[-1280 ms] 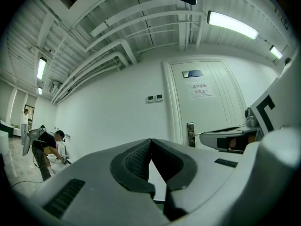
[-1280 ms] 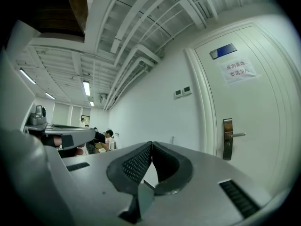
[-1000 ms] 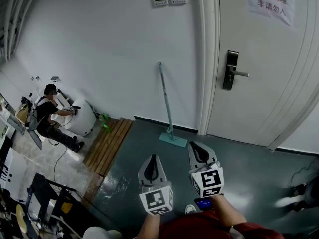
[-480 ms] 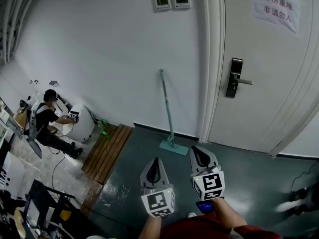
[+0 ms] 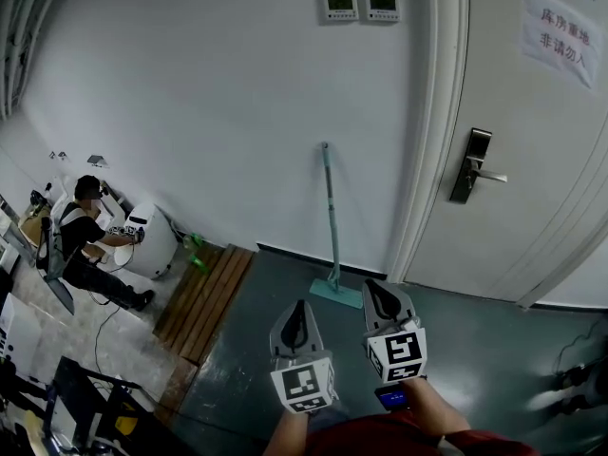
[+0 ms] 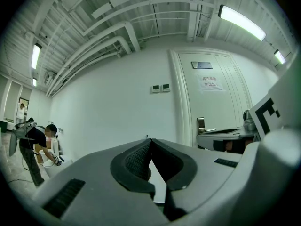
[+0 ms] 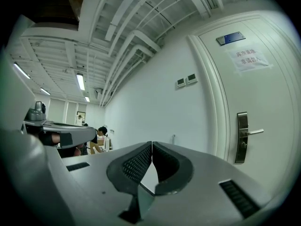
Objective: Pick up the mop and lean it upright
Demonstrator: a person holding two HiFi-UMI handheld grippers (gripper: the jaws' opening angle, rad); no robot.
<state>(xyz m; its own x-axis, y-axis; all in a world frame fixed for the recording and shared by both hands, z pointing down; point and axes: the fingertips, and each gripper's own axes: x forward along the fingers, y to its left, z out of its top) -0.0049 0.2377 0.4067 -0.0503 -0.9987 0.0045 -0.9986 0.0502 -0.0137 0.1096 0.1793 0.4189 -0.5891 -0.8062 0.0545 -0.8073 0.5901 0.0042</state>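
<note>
The mop leans upright against the white wall; its pale teal handle [image 5: 330, 212] rises from a flat teal head [image 5: 336, 293] on the dark floor. Both grippers are held level a little way in front of it and touch nothing. My left gripper [image 5: 295, 304] is shut and empty, lower left of the mop head. My right gripper [image 5: 371, 285] is shut and empty, just right of the head. In the left gripper view the jaws [image 6: 150, 140] meet at the tips. The right gripper's jaws [image 7: 152, 143] meet too, and the mop handle top [image 7: 173, 136] shows just beyond them.
A white door [image 5: 532, 160] with a metal lever handle [image 5: 472, 166] stands right of the mop. Two wall thermostats [image 5: 361, 6] hang above. A wooden slatted platform [image 5: 204, 288] lies at left, beside a crouching person [image 5: 84, 240] and a white round unit [image 5: 152, 240].
The wall, mop and door have slid to the right and slightly down in the head view, as both grippers travelled sideways together. The mop itself stays leaning; both grippers stay shut.
</note>
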